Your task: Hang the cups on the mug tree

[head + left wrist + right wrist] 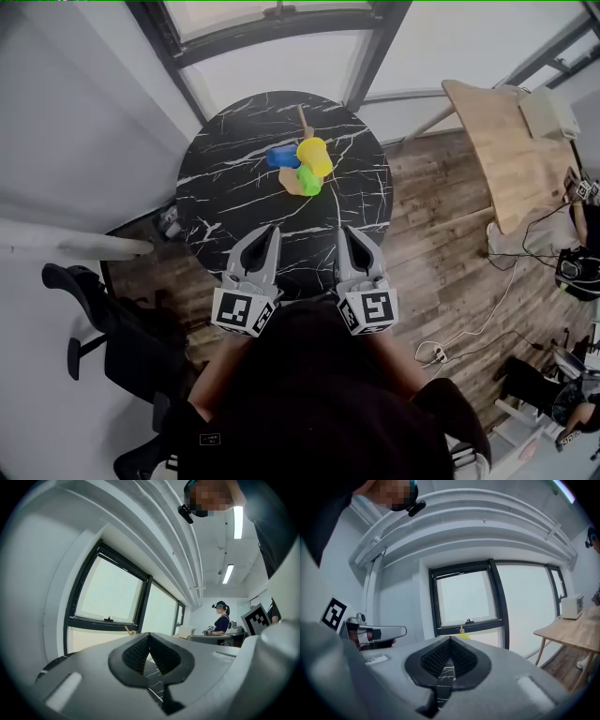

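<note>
My left tongs (273,231) and my right tongs (346,232) sit side by side over the near edge of the round black marble table (220,192), both pointing across it and close to level. In the left gripper view the ribbed pads (136,651) meet at their tips with nothing between them, so that pair is closed and empty. The right gripper view shows the same: pads (461,657) pressed together at the tips, and only the veined tabletop seen through the gap below them. A marker cube (245,312) rides behind the left tongs and another (369,312) behind the right.

The mug tree (292,185) stands straight ahead of both tongs, well apart from their tips and roughly midway between the lines they point along. The yellow cup (315,156) is on its far right side, the blue cup (281,157) on its left, and the green cup (308,179) is nearest my right tongs. All three press close to the wooden stem, whose bare top (303,118) pokes out beyond them; I cannot tell from above how each sits on its peg. In the right gripper view the yellow cup peeks just over the closed tips.

Off to the right of my right tongs is a light wooden table (506,155); left of my left tongs is a black office chair (98,323).
</note>
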A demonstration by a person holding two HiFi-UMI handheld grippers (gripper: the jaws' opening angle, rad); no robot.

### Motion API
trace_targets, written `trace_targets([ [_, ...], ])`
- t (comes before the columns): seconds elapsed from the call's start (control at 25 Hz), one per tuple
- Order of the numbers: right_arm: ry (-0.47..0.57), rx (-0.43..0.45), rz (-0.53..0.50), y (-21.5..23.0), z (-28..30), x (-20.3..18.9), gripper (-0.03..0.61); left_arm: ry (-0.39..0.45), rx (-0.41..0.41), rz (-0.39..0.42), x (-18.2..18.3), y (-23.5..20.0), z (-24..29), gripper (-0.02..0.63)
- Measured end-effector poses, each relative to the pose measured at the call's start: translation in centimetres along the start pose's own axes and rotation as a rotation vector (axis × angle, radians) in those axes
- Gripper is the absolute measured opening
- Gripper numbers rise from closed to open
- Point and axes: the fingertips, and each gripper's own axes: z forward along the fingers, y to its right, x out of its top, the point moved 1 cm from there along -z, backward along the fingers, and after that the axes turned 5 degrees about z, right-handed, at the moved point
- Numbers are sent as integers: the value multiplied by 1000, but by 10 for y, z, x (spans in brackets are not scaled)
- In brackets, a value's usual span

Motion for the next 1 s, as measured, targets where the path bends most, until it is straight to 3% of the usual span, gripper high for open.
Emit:
trace_targets([
  [1.0,-26,7,-5,-1,-2,-9,-2,-11,-13,-3,-3,4,1,-6],
])
